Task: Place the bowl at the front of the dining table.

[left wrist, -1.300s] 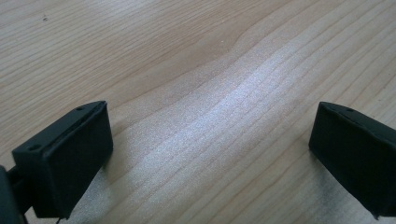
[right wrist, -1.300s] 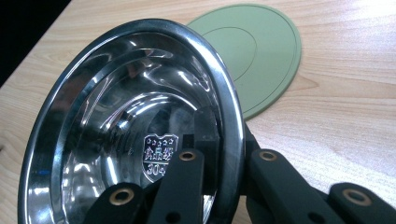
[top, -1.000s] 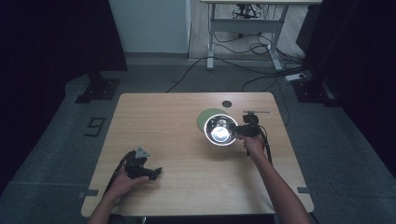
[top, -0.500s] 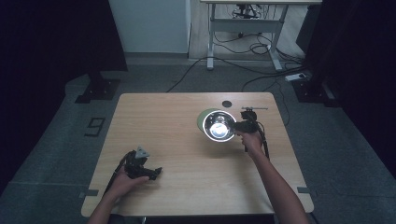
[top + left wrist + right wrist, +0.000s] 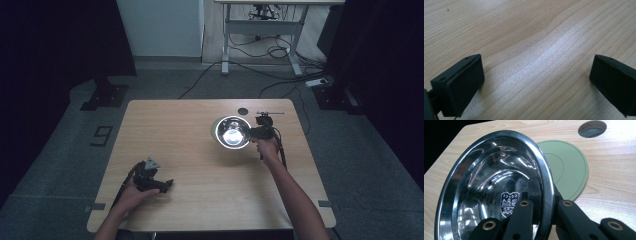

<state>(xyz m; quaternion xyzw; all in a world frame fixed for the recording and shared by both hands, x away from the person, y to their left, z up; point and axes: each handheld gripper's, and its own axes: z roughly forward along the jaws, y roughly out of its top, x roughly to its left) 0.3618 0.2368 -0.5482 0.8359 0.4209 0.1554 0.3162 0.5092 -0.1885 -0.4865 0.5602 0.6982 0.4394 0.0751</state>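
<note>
Steel bowl (image 5: 232,132) at the far right part of the wooden worktop (image 5: 200,150), just beside the round grommet hole (image 5: 243,111) near the far edge. Pinched at its rim by the right gripper (image 5: 252,133), one jaw inside the bowl, the other outside, rim clamped between them. Seen along the right gripper view, bowl (image 5: 496,187) tilted up on edge, mouth turned toward the camera side and to that view's left, stamped shield mark with "304" readable on the inner floor. Round in outline, so no long axis to speak of; opening facing up and slightly toward the near side in the high view, bright glare in its hollow. Green round mat (image 5: 569,167) flat on the worktop behind and partly under the raised bowl, its far edge peeking out in the high view (image 5: 216,125). Whether the low edge of the bowl touches the mat: cannot tell.

Left gripper (image 5: 162,185) at the near left part of the worktop, well apart from the bowl, held low in the left hand (image 5: 132,195). Jaws spread wide in the left gripper view, bare wood grain between them, nothing gripped.
</note>
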